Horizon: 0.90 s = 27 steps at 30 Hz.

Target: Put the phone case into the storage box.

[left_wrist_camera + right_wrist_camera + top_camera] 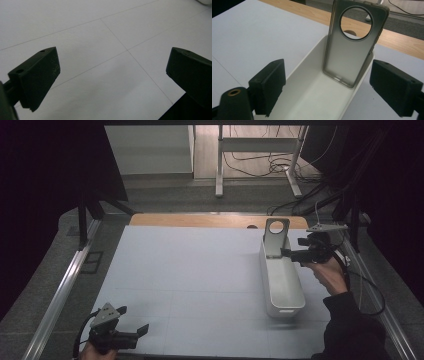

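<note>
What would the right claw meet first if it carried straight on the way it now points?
Most likely the phone case, which stands leaning against the far end wall of the white bin, dead ahead of the open right claw. Depth is unclear, and a jaw might clip the bin's rim first.

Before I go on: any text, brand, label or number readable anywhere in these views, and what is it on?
No text can be read in any view.
Left gripper: faint embossed marks on the left jaw's inner face, too small and dark to read.
Phone case: plain, no print visible.
White bin: a small raised patch on its near end wall, too blurred to read.
Right gripper: no marks legible.
</note>
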Motion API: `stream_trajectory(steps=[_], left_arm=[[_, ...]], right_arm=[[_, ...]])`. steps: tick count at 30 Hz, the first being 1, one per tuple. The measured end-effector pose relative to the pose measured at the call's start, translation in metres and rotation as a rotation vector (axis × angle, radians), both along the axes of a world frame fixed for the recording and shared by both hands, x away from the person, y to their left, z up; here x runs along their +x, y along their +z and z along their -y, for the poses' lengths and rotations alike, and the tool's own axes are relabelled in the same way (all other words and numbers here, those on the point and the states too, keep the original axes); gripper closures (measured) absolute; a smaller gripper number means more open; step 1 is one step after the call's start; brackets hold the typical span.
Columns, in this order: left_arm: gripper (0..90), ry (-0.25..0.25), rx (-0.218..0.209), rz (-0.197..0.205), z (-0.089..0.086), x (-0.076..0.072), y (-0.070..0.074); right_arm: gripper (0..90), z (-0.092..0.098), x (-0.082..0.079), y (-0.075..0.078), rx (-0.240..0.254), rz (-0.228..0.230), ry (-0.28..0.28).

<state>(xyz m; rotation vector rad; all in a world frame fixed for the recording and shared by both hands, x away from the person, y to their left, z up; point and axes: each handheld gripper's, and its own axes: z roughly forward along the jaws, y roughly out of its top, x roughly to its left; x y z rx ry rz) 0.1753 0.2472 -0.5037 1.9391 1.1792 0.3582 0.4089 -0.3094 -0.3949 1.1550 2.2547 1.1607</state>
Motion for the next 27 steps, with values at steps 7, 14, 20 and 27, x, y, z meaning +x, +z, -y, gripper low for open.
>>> stream_trajectory(steps=[7,14,20,27], left_arm=[[0.2,-0.001,0.002,0.000,0.000,0.000,0.000],[0.2,-0.003,0.002,0.001,0.000,0.000,0.000],[0.1,-0.004,0.002,0.002,0.000,0.000,0.000],[0.0,-0.003,0.006,0.006,0.000,-0.001,0.000]], right_arm=[[5.3,-0.006,-0.016,-0.003,-0.005,-0.016,0.004],[2.2,-0.009,-0.029,-0.006,-0.014,-0.016,0.006],[1.3,-0.010,-0.039,-0.008,0.003,-0.031,0.009],[0.0,-0.012,-0.050,-0.014,-0.003,-0.035,0.015]])
